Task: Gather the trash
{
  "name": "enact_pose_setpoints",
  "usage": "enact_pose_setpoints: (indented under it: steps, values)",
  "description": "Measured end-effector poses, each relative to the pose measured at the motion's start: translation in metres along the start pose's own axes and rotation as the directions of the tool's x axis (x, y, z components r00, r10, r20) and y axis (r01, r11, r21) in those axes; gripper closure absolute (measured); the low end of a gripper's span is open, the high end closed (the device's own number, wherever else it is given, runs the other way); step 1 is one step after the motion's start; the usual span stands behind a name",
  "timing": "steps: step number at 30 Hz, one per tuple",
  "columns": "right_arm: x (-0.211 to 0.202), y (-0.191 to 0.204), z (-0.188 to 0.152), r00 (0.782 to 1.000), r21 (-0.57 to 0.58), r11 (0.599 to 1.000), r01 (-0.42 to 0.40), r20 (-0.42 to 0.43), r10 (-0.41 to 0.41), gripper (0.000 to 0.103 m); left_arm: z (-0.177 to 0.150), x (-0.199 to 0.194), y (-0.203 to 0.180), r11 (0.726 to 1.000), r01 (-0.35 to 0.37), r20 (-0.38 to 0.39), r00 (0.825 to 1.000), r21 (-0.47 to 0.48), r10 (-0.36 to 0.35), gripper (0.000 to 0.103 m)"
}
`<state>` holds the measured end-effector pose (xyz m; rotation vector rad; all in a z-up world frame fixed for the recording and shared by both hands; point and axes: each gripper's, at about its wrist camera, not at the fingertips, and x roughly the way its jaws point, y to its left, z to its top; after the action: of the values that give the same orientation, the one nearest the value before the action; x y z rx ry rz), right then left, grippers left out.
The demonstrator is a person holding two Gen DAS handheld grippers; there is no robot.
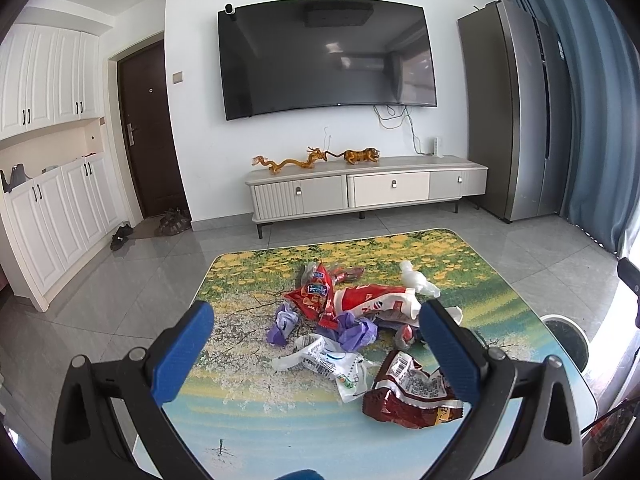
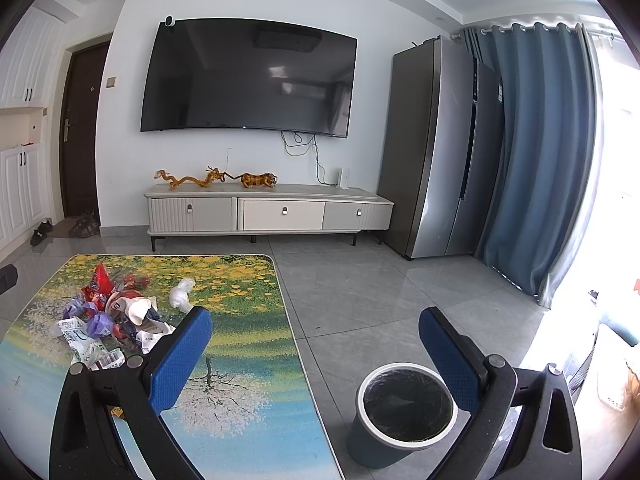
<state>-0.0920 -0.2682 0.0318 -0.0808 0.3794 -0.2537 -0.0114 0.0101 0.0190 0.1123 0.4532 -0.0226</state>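
Observation:
A pile of trash lies on the painted table (image 1: 248, 420): a dark red snack bag (image 1: 412, 394) nearest me, a white printed wrapper (image 1: 332, 364), purple crumpled wrappers (image 1: 352, 330), a red chip bag (image 1: 314, 296), a red and white bag (image 1: 376, 300) and a clear plastic piece (image 1: 416, 278). My left gripper (image 1: 316, 354) is open and empty, above the near part of the pile. My right gripper (image 2: 316, 354) is open and empty, over the table's right edge. The pile (image 2: 108, 320) lies to its left. A bin (image 2: 404, 412) with a black liner stands on the floor below it.
The table (image 2: 240, 360) stands on a grey tiled floor. A TV cabinet (image 1: 364, 192) with glass figurines stands at the far wall under a wall TV. A fridge (image 2: 444, 148) and blue curtain are at the right. White cupboards (image 1: 48, 184) and a door are at the left.

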Motion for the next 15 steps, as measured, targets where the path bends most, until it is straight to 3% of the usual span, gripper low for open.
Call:
enact_pose_setpoints:
  steps: [15]
  values:
    - [0.0046,-0.0012,-0.0033,1.0,0.014,1.0,0.012,0.001,-0.012,0.0,0.0014,-0.0008,-0.0039,1.0,0.017,0.013,1.0,0.014,-0.017,0.0]
